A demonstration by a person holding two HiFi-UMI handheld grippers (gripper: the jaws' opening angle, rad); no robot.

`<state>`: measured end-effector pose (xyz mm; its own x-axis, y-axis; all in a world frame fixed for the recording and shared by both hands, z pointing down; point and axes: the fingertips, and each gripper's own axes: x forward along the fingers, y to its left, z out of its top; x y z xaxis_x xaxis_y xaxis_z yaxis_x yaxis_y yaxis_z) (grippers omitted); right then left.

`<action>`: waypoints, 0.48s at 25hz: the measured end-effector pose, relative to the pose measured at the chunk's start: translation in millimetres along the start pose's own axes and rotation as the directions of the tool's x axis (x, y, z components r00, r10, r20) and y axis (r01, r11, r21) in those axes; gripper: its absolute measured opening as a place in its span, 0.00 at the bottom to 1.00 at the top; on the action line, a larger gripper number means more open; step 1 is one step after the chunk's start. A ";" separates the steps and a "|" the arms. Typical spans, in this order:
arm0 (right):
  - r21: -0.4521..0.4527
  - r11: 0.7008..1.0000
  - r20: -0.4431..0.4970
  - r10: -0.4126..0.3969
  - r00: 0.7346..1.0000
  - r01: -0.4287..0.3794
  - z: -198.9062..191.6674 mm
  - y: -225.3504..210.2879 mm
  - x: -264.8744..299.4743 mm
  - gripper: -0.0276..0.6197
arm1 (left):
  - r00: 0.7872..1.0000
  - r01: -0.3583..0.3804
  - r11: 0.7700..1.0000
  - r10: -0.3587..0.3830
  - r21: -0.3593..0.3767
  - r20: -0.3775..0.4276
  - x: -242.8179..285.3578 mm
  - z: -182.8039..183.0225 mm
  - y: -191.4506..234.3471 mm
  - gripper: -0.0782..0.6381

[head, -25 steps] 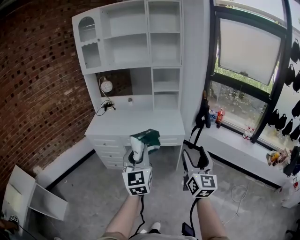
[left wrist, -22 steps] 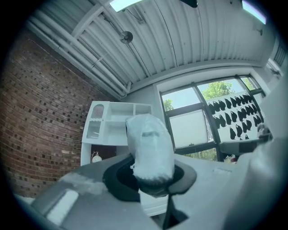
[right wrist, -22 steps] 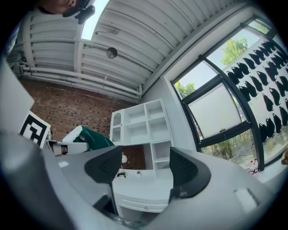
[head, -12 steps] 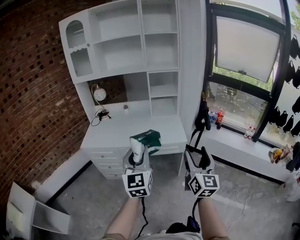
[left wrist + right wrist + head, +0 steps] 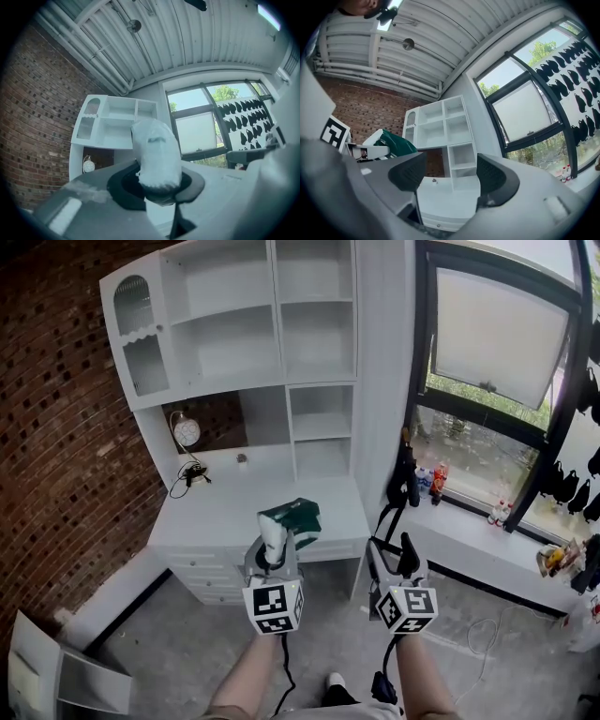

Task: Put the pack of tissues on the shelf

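Note:
My left gripper [image 5: 285, 529] is shut on the pack of tissues [image 5: 290, 518], a green and white pack held up in front of the desk. In the left gripper view the pack [image 5: 156, 153] fills the gap between the jaws. The right gripper [image 5: 391, 557] is open with nothing between its jaws; in its own view the gripper [image 5: 449, 173] frames the shelf unit [image 5: 443, 126], and the pack [image 5: 393, 143] shows at the left. The white shelf unit [image 5: 246, 320] stands above the desk [image 5: 225, 512] ahead, its compartments bare.
A brick wall [image 5: 56, 446] is at the left. A small clock [image 5: 187, 433] and a cable [image 5: 186, 479] lie at the desk's back left. A window ledge [image 5: 478, 531] with bottles [image 5: 438, 477] runs along the right. White panels [image 5: 56, 671] lean at lower left.
The head view has shifted: the shelf unit and desk now sit lower and further left in the picture. Both grippers hold the same pose, the pack still held by the left one.

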<state>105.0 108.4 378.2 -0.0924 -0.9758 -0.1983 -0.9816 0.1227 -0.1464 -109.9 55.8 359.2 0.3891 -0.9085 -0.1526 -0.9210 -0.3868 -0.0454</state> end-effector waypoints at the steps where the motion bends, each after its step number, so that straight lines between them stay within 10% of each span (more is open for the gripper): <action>1: 0.001 1.000 0.001 0.002 1.000 -0.002 0.0 -5.5 8.4 0.54 | 1.000 -0.002 1.000 0.002 0.001 0.001 9.2 -0.4 -1.1 0.25; 12: 0.004 0.998 -0.006 0.067 0.998 -0.067 -3.3 -52.4 90.7 0.54 | 0.999 -0.050 0.999 0.050 0.007 0.020 94.8 -5.9 -7.5 0.25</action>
<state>147.5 12.9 371.0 -0.1585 -0.9664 -0.2023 -0.9726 0.1882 -0.1366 -66.0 -28.3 350.9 0.3420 -0.9234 -0.1742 -0.9395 -0.3396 -0.0443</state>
